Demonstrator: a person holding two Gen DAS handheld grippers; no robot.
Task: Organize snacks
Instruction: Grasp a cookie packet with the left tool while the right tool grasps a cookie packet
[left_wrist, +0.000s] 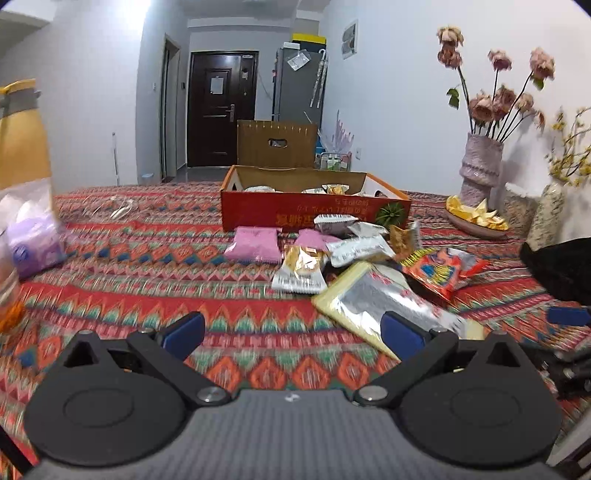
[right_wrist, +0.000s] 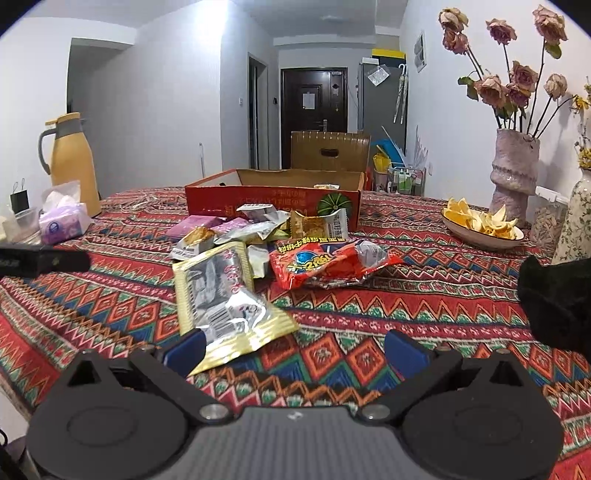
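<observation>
Both tools hang low over the patterned desk (right_wrist: 424, 295), each spread wide and gripping nothing. The left tool (left_wrist: 291, 328) faces bare cloth, the right tool (right_wrist: 295, 350) sits just beside a silver-and-gold packet (right_wrist: 221, 302). The snacks (right_wrist: 266, 236) lie heaped mid-desk, a red packet (right_wrist: 328, 267) among them, just before the open red box (right_wrist: 273, 201), which holds a few packets.

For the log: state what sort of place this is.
Most likely a lived-in flat's dining area: a patterned tablecloth strewn with snack packets, a dark entrance door down the hallway, and a fridge beside it.
</observation>
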